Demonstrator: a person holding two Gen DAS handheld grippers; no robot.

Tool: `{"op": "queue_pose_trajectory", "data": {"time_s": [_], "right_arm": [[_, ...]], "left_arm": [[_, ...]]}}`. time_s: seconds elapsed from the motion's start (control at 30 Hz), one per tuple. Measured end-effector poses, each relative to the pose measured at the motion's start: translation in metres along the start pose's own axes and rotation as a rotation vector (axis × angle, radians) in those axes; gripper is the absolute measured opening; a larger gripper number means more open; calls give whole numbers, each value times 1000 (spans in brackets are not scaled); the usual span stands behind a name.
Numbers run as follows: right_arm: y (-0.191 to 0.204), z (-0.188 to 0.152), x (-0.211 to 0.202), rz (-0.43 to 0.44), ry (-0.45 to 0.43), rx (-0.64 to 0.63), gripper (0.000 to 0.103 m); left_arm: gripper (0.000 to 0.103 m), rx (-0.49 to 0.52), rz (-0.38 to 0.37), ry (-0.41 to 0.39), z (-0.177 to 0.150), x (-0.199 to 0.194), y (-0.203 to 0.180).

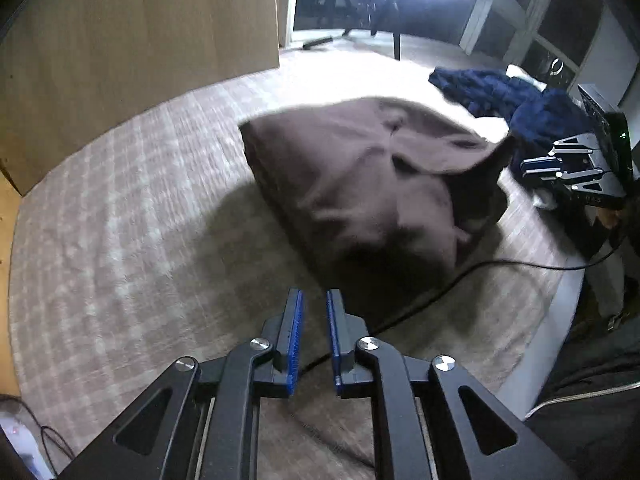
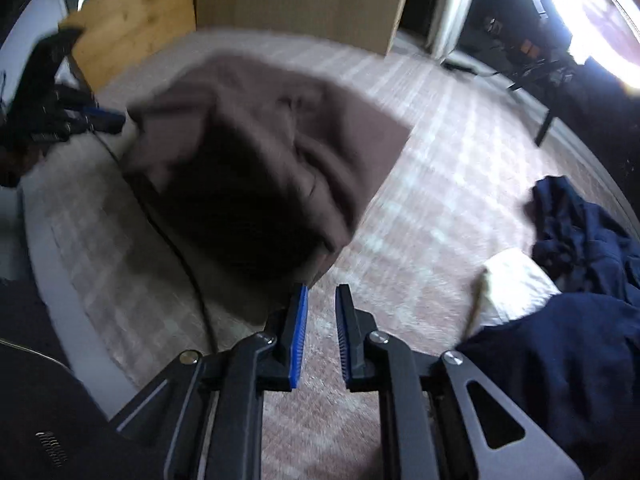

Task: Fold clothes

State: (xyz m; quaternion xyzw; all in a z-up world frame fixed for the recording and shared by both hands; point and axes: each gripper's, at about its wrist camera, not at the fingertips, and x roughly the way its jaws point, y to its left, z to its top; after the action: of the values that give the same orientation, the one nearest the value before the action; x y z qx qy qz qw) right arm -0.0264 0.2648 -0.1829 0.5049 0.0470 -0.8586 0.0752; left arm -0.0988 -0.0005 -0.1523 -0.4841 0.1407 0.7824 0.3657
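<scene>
A brown garment [image 1: 360, 168] lies in a loose, partly folded heap on the plaid pinkish cover [image 1: 120, 220]. In the left wrist view my left gripper [image 1: 315, 296] hovers just short of its near edge; a narrow gap shows between the blue pads and nothing is in it. My right gripper [image 1: 524, 170] is at the garment's right side, where a blurred flap stands up. In the right wrist view the right gripper [image 2: 322, 290] is slightly open and empty, with the brown garment's [image 2: 260, 152] near corner just ahead of its left finger. The left gripper [image 2: 118, 120] sits by the far-left edge.
A crumpled navy garment [image 2: 580, 220] and a white folded cloth [image 2: 512, 288] lie to the right. A black cable [image 1: 440, 284] runs across the cover under the brown garment's near edge. A wooden cabinet [image 1: 140, 60] stands behind. A person's dark clothing [image 2: 48, 400] borders the cover's edge.
</scene>
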Motion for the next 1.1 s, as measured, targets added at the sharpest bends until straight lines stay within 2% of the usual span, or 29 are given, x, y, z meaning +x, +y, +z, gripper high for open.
{"op": "queue_pose_trajectory", "data": {"time_s": [0.1,0.17,0.23,0.33,0.4,0.43,0.5,0.53,0.57,0.63,0.7,0.73,0.77,0.87,0.93,1.0,1.1], "right_arm": [[-5,17,-24,35,-112,54,30],[-2,34,-28,76,-188,69,32],[4,55,-17,107,-218,81,32],[15,63,12,120,-166,95,32],[23,48,39,155,-26,59,32],[28,39,46,162,32,27,32],[34,25,34,134,42,-34,32],[35,19,27,125,47,-45,32],[30,17,16,129,44,-12,32],[22,15,-6,134,-1,65,32],[23,16,-16,138,-31,105,32],[24,17,-19,140,-42,121,32],[25,18,-18,137,-38,131,32],[33,15,1,122,1,185,32],[30,6,13,147,35,248,32],[27,0,25,183,65,309,32],[28,4,31,222,46,327,32]], "left_arm": [[16,34,-11,-41,17,-11,-11],[15,55,-48,-59,35,-7,-22],[16,88,-73,-68,50,0,-32],[21,130,-48,-14,56,31,-30],[22,86,7,83,51,63,-12],[22,55,-2,72,50,59,-7],[22,-8,-21,49,48,50,3],[22,3,-17,36,47,41,-4],[19,14,-13,22,45,33,-11],[21,37,-5,-6,43,15,-24],[31,88,-8,-10,36,10,-48],[32,113,-10,-12,33,7,-60],[33,136,-21,2,29,11,-74],[35,153,33,27,22,22,-85],[33,163,70,44,18,30,-92],[32,109,18,36,21,28,-91],[32,150,-73,-13,33,27,-107]]}}
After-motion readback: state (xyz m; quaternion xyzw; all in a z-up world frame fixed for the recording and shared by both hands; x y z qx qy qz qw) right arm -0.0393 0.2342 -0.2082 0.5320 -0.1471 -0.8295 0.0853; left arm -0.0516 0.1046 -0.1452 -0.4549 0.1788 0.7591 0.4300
